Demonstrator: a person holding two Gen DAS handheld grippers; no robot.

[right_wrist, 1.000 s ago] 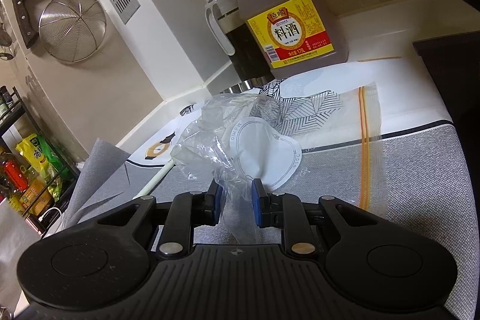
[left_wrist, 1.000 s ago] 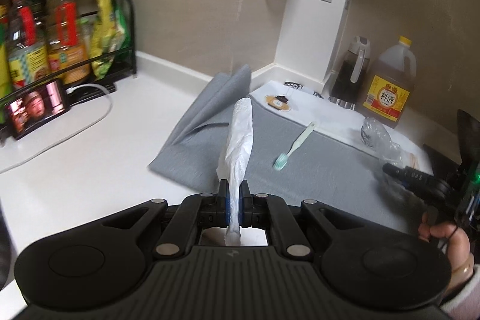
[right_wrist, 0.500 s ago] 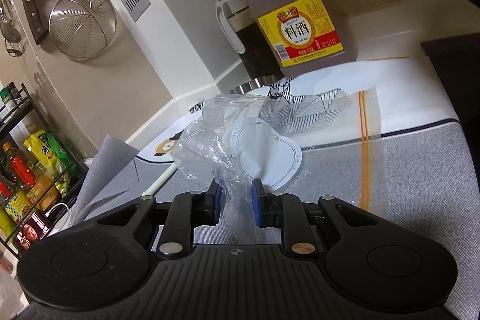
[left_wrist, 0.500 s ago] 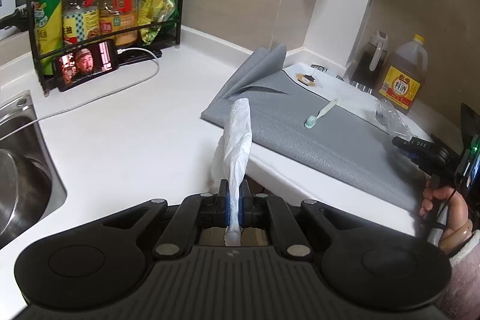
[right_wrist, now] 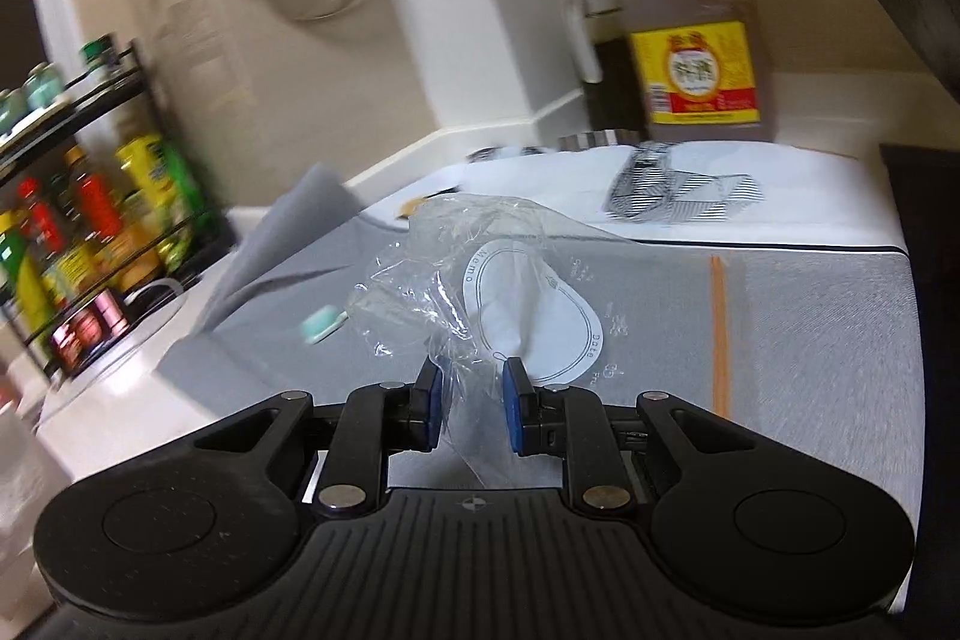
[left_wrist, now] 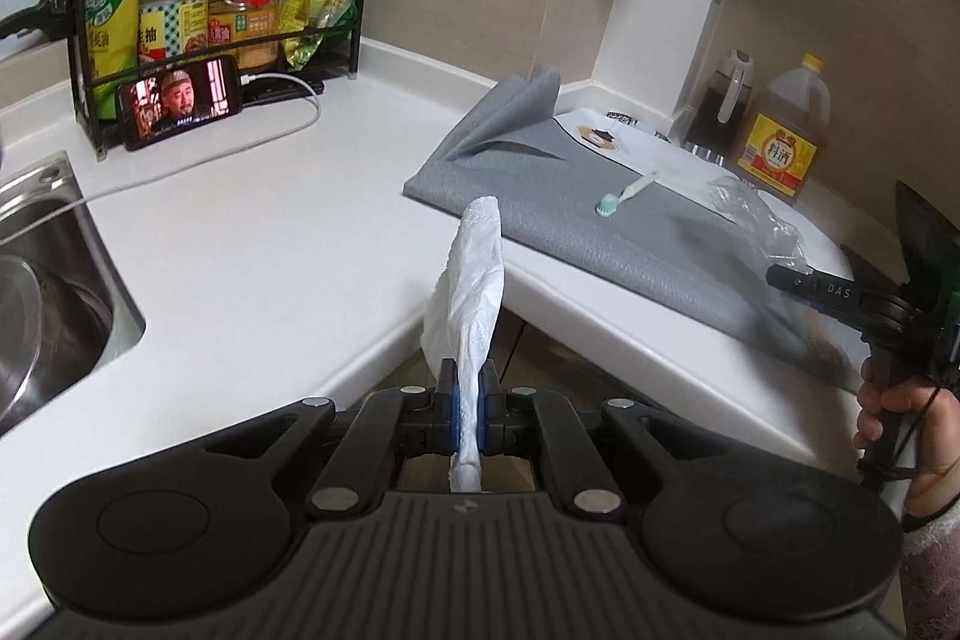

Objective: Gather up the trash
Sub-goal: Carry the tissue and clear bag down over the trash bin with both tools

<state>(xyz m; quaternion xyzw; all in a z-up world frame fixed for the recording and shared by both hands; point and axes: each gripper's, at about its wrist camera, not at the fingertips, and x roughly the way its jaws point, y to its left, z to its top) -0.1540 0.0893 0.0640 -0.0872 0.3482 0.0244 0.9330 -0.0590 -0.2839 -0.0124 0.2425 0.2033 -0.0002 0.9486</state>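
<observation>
- Your left gripper (left_wrist: 470, 415) is clamped tight on a white tissue (left_wrist: 471, 280); it sticks up out of the jaws, just off the front edge of the worktop (left_wrist: 252, 244).
- Your right gripper (right_wrist: 469, 409) has its jaws narrowed on a clear plastic wrapper (right_wrist: 462, 274), pads pressing the crumpled neck. The wrapper hangs just over the grey mat (right_wrist: 780, 328), near its front edge, with a white memo label showing through it.
- Step in hand, as I read it: carry both pieces to a bin. No bin shows in either view, so find it first.
- Keep both grips as they are. The tissue is soft and the wrapper is slick, so a slack jaw likely drops either one.
- Carry the wrapper clear of the mat so its loose bulk doesn't drag or catch on the toothbrush (left_wrist: 627, 196), which lies mid-mat toward the back.
- Right view is blurred, so slow the swing. The wrapper could slide out on a quick turn.
- Keep the right gripper clear of the brown jug with the yellow label (right_wrist: 696, 34) at the back right corner, and the dark pitcher (right_wrist: 600, 58) beside it.
- Keep the tissue away from the sink (left_wrist: 42, 292) at the left edge; wet, it would probably tear.
- Release one piece at a time over the bin, low.
- The toothbrush is still on the mat; can't tell if it counts as trash.
</observation>
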